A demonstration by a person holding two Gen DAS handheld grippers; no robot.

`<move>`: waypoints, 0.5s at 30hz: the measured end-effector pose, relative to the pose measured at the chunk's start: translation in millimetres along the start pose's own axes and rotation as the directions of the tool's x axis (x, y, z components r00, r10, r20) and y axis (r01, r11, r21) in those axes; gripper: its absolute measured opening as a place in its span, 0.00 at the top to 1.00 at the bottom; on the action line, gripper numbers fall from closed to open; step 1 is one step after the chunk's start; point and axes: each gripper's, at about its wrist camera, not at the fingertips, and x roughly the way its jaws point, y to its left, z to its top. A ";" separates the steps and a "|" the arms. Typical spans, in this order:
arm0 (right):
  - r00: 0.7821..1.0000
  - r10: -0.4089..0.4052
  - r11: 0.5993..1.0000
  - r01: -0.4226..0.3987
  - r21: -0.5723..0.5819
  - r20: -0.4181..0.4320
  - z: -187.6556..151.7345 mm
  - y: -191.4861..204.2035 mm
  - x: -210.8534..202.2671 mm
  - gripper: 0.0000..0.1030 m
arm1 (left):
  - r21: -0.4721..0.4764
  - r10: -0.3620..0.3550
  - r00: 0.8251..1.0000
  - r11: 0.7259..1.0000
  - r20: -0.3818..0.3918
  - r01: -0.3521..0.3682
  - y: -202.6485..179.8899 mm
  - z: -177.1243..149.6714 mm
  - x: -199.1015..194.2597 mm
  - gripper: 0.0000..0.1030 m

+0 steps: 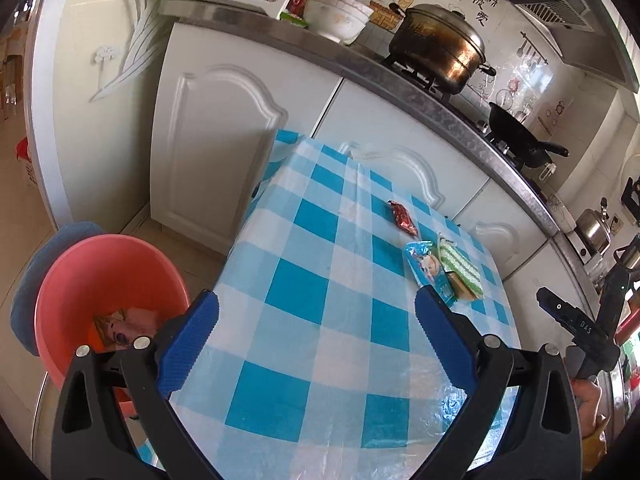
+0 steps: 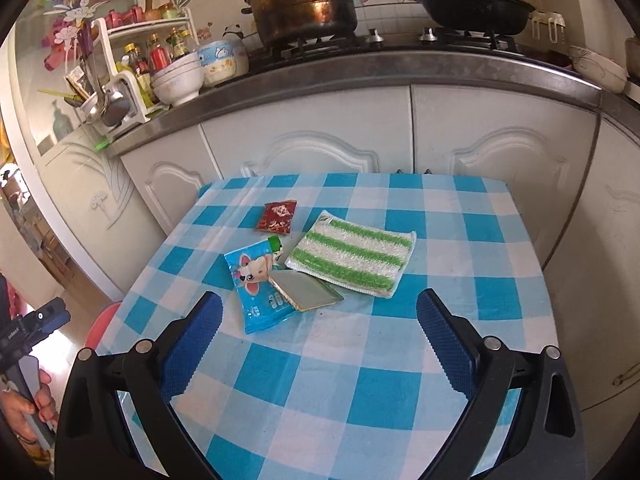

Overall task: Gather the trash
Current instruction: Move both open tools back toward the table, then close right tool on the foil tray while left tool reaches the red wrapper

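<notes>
On the blue-checked table [image 2: 360, 380] lie a red snack wrapper [image 2: 277, 218], a blue cartoon wrapper [image 2: 258, 284] and a flat silver packet [image 2: 306, 290] that overlaps it. The same red wrapper [image 1: 403, 219] and blue wrapper [image 1: 428, 270] show in the left wrist view. A pink basin [image 1: 108, 280] left of the table holds a wrapper [image 1: 120, 326]. My left gripper [image 1: 316, 316] is open and empty over the table's left edge. My right gripper [image 2: 320, 316] is open and empty, just short of the blue wrapper.
A green-striped cloth [image 2: 352, 256] lies beside the wrappers. White cabinets [image 2: 320, 148] and a counter with a steel pot [image 2: 304, 0], a black wok [image 2: 476, 10] and bowls [image 2: 180, 76] stand behind the table. The basin rests on a blue stool [image 1: 28, 280].
</notes>
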 end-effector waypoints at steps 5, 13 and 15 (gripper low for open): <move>0.999 0.006 0.991 -0.011 -0.135 -0.036 -15.5 23.6 42.7 0.12 | 0.005 0.003 0.999 1.000 -0.050 -0.002 -1.2 -1.5 23.7 0.04; 0.997 -0.074 0.946 0.065 -0.318 -0.014 -18.8 44.3 84.8 0.32 | 0.023 -0.042 0.994 0.999 -0.101 0.045 -24.7 12.2 60.2 0.04; 0.998 -0.069 0.945 0.062 -0.322 -0.011 -17.0 42.3 90.7 0.35 | 0.035 -0.058 0.991 0.997 -0.117 0.063 -35.3 17.7 72.4 0.04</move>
